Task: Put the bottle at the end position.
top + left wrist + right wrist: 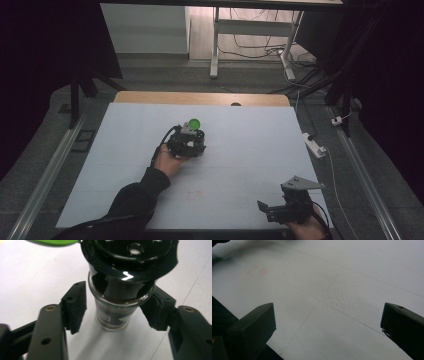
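Right tool low at the near right edge of the table, jaws wide apart over bare white surface, nothing between them; faint red square mark on the surface off to one side. Left tool farther in, near the table's middle, held in the left hand. Its jaws straddle a small glass jar with a black perforated lid, standing upright on the table. Left pad stands clear of the glass; right pad sits just beside it, contact uncertain. Green flip cap open, just beyond the jar.
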